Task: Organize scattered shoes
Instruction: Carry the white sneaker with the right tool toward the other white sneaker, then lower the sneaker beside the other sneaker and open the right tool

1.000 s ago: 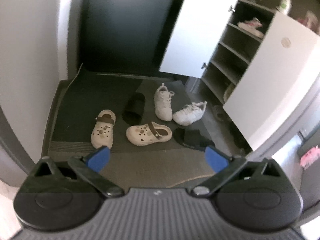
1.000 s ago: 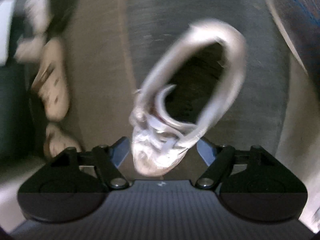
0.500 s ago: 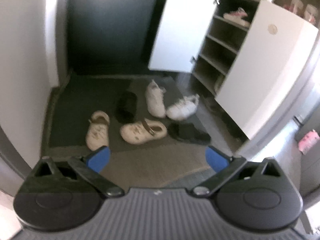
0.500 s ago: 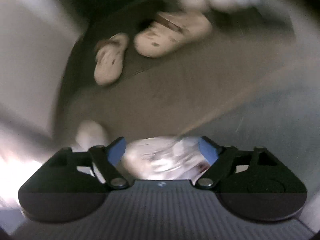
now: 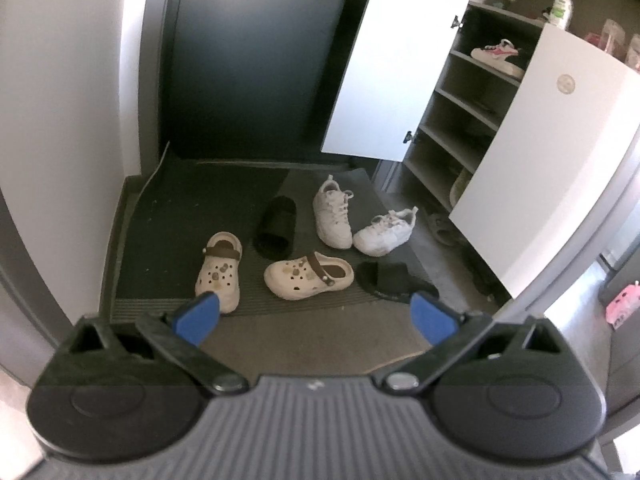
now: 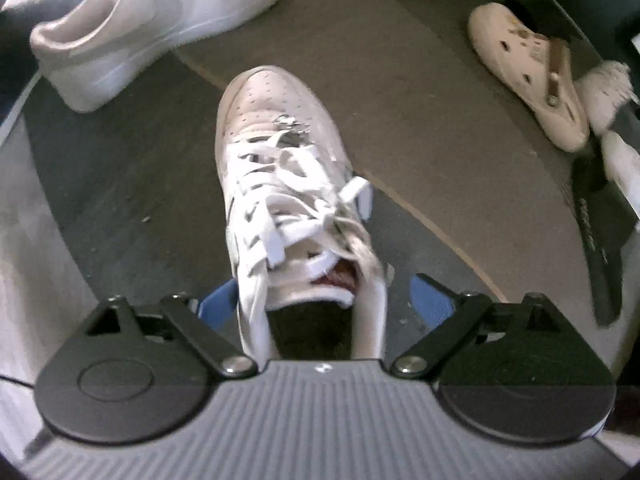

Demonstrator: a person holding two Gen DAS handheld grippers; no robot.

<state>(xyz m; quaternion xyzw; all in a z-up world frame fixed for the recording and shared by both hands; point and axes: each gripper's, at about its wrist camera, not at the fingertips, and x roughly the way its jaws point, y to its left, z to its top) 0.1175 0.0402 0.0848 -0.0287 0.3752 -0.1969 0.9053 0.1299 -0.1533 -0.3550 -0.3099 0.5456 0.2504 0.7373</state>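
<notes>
In the right wrist view a white laced sneaker point(image 6: 280, 168) stands on the floor, toe pointing away, its heel between the fingers of my right gripper point(image 6: 324, 302). The jaws are spread; the left pad touches the collar and a gap shows at the right pad. Its mate point(image 6: 156, 12) lies at the upper left. My left gripper point(image 5: 314, 316) hangs open and empty above the doormat point(image 5: 180, 216). On the mat lie two cream clogs point(image 5: 219, 268) point(image 5: 308, 276), two black slides point(image 5: 276, 224) point(image 5: 390, 278) and two white sneakers point(image 5: 332, 212) point(image 5: 384, 230).
An open shoe cabinet point(image 5: 460, 120) stands at the right, its white doors point(image 5: 392, 68) point(image 5: 552, 160) swung out. A pink sneaker point(image 5: 498, 54) sits on the top shelf. The dark entrance door point(image 5: 256, 60) is behind the mat, with a white wall point(image 5: 68, 80) on the left.
My right gripper swung the white sneaker round and set it down on the floor, and its fingers have widened. The left gripper's view shifted slightly; it stays open.
</notes>
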